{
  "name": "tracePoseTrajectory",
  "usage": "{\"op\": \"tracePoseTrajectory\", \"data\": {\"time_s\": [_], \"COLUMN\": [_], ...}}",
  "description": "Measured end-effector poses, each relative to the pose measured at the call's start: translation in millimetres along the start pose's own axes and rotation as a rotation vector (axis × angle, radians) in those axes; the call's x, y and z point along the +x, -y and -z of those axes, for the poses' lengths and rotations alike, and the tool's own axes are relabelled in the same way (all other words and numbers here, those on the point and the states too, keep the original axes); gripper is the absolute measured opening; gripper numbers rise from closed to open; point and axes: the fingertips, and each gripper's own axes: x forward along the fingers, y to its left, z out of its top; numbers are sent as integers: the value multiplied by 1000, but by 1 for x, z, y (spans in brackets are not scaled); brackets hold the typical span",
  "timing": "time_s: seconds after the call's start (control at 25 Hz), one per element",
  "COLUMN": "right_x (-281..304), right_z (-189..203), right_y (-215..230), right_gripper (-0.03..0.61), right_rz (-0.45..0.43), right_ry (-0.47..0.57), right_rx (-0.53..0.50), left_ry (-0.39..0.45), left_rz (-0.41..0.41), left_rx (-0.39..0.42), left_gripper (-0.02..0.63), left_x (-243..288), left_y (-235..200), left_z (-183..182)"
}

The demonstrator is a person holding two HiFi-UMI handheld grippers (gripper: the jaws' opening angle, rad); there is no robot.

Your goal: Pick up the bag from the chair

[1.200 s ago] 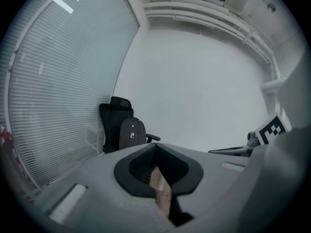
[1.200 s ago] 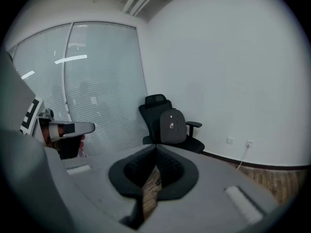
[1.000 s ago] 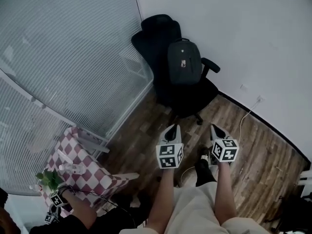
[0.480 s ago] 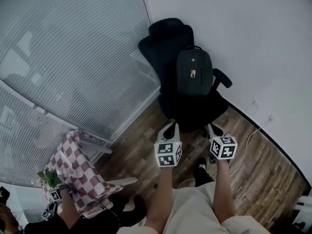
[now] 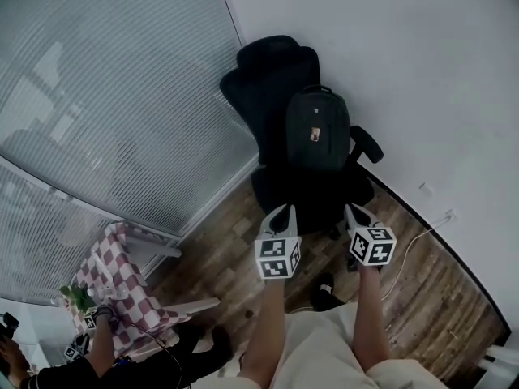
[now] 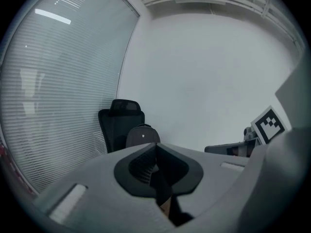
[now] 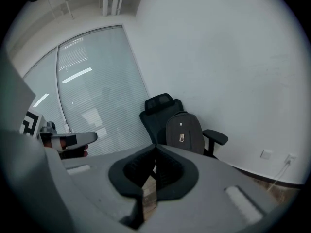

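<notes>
A dark grey backpack (image 5: 317, 128) stands upright on the seat of a black office chair (image 5: 272, 79), leaning on its backrest, in the corner by the white wall. The backpack (image 7: 184, 132) and chair (image 7: 159, 111) show ahead in the right gripper view, and the backpack (image 6: 142, 135) shows smaller in the left gripper view. My left gripper (image 5: 283, 214) and right gripper (image 5: 355, 214) hover side by side just short of the chair's seat, both shut with nothing between the jaws.
A curved glass wall with blinds (image 5: 105, 96) runs along the left. A small table with a checked cloth (image 5: 122, 278) and a plant stands at lower left, with another person's hand near it. A white cable (image 5: 413, 237) lies on the wooden floor to the right.
The chair and backpack have come nearer and now sit right ahead of both grippers. The grippers kept their pose, both still shut.
</notes>
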Motion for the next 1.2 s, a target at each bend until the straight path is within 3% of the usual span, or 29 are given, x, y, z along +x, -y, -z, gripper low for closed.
{"op": "tracePoseTrajectory", "data": {"time_s": [0.6, 0.84, 1.2], "right_x": [13, 13, 30], "right_z": [-35, -46, -69], "right_y": [66, 81, 127], "right_gripper": [0, 0, 0], "right_rz": [-124, -132, -68], "right_ry": [71, 88, 105], "right_rx": [131, 91, 43], "left_ry": [13, 40, 65], "left_rz": [-32, -87, -74], "left_rx": [-51, -29, -73], "left_gripper": [8, 8, 8], "left_x": [51, 71, 117], "left_y": [25, 25, 18], "left_z": [-2, -8, -14]}}
